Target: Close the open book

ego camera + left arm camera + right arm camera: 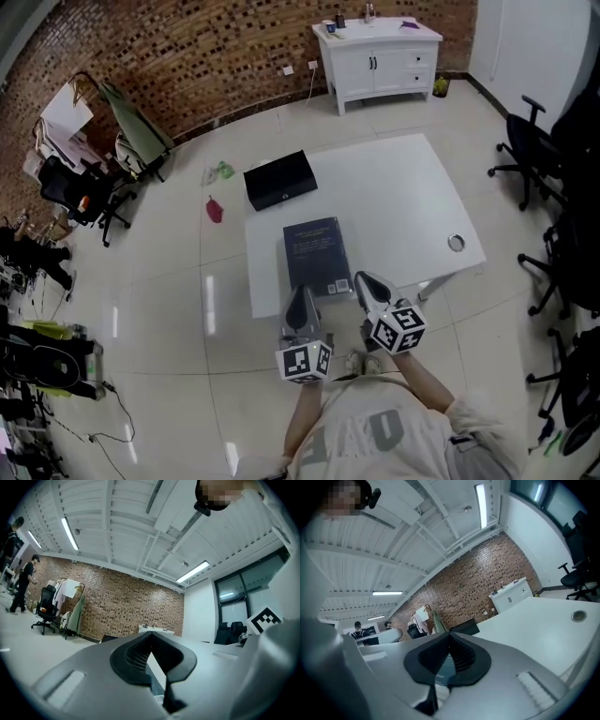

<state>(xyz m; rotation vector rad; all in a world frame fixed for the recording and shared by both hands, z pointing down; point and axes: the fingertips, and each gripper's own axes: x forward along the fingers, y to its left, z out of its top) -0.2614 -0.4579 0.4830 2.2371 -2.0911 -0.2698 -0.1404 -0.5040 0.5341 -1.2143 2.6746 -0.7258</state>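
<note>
L gripper (302, 294) & R gripper (365, 281) both had jaws shut, nothing held, by the book's (316, 253) near end. We saw it closed, flat on the white table (394, 197), front edge, long axis pointing away from us; cover print unreadable

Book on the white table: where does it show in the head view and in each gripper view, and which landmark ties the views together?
Head view: the book lies closed near the table edge closest to the person, lower middle of the picture.
Left gripper view: only a dark sliver in the gap between the jaws.
Right gripper view: a strip of blue cover in the same gap.
Shared landmark: the white cabinet.
</note>
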